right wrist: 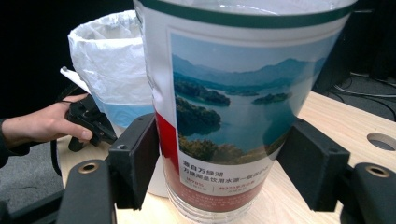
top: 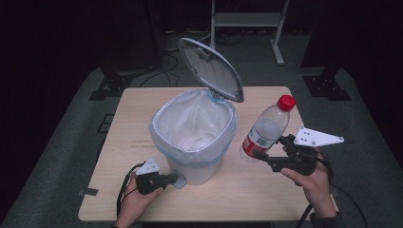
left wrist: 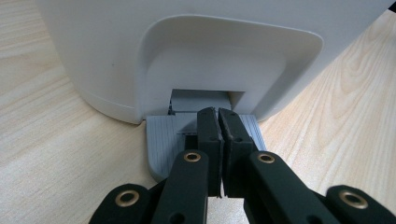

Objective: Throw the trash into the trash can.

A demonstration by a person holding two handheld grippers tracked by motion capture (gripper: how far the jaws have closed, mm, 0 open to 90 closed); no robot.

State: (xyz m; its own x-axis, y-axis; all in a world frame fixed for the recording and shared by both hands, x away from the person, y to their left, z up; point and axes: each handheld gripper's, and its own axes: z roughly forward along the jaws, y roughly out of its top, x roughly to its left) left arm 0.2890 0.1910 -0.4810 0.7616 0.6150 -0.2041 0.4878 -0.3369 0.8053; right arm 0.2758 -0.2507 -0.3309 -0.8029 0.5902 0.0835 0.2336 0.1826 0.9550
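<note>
Resting on a pale wooden table [top: 266,190] (dark room), left fingers [left wrist: 219,135] closed empty, right fingers [right wrist: 224,168] clamp a bottle [right wrist: 233,107].

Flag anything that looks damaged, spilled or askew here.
Nothing stands out. The bin stands upright, lid raised, liner neat over the rim. The right gripper holds the capped bottle tilted; no spill shows on the table.

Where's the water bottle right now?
In the high view the water bottle is at the right, held tilted above the table between the right gripper's fingers, just right of the open, bag-lined bin.
</note>
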